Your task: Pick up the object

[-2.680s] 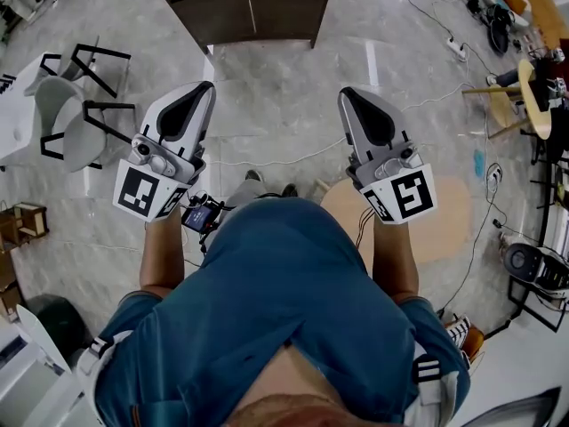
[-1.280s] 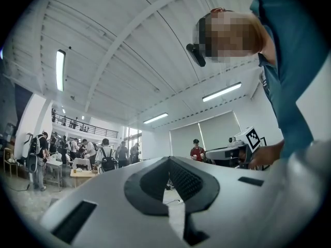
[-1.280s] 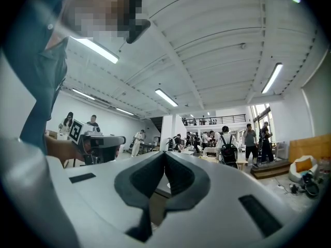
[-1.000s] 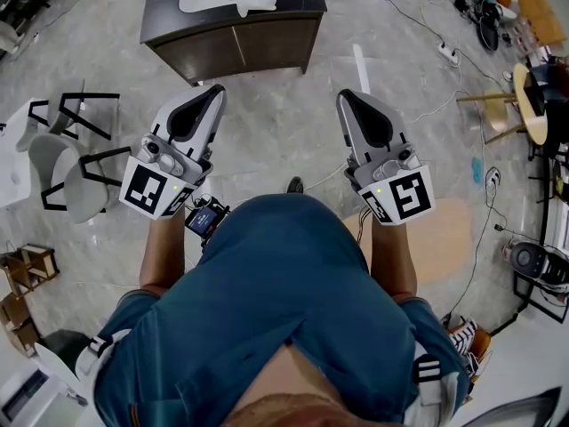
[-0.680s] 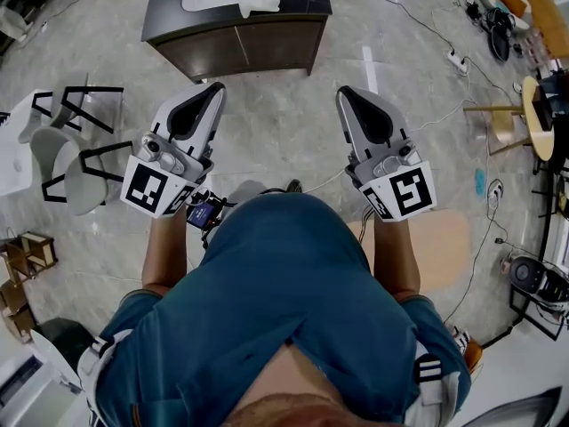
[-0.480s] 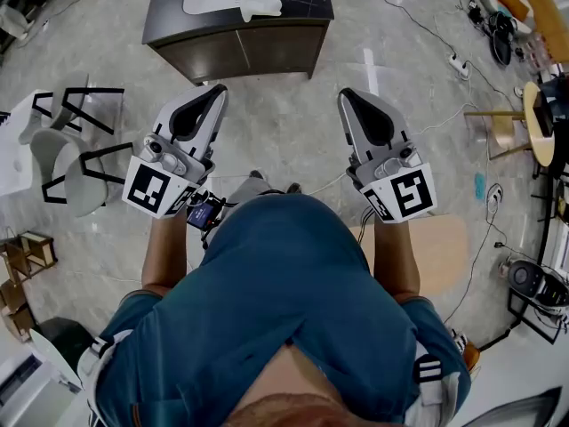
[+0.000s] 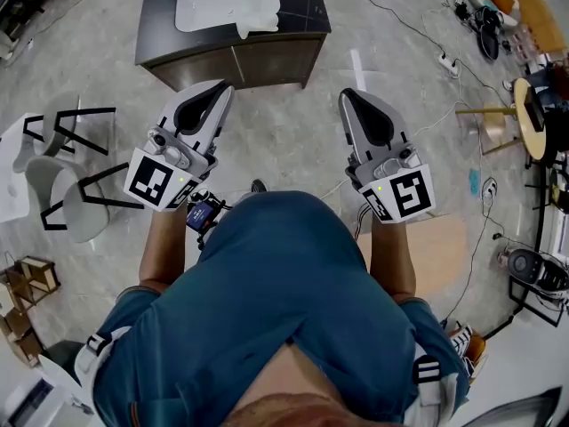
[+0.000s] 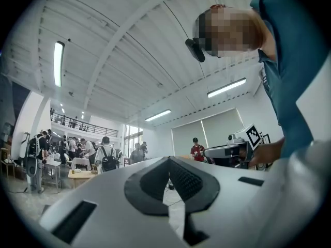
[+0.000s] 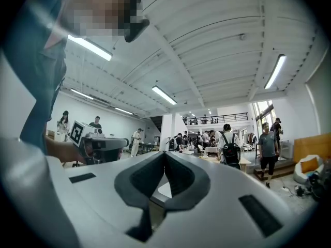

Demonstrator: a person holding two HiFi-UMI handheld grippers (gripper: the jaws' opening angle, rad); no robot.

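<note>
A white, flat thing (image 7: 227, 5) lies on top of a dark low cabinet (image 7: 302, 12) at the top of the head view. Both grippers are held out in front of the person's body, short of the cabinet. My left gripper (image 7: 220, 88) is shut with nothing between its pads, and so is my right gripper (image 7: 348, 95). In the left gripper view the closed jaws (image 8: 168, 159) point out into a large hall, with the right gripper (image 8: 227, 151) beside them. The right gripper view shows closed jaws (image 9: 164, 154) and the left gripper (image 9: 101, 144).
White chairs with black frames (image 7: 67, 181) stand at the left. Cables run over the marble floor, and a wooden stool (image 7: 498, 118) and a pale wooden panel (image 7: 436, 247) are at the right. Several people stand far off in the hall.
The cabinet and the white thing on it have come further into the head view as the person walks toward them. Both grippers stay shut and held in front.
</note>
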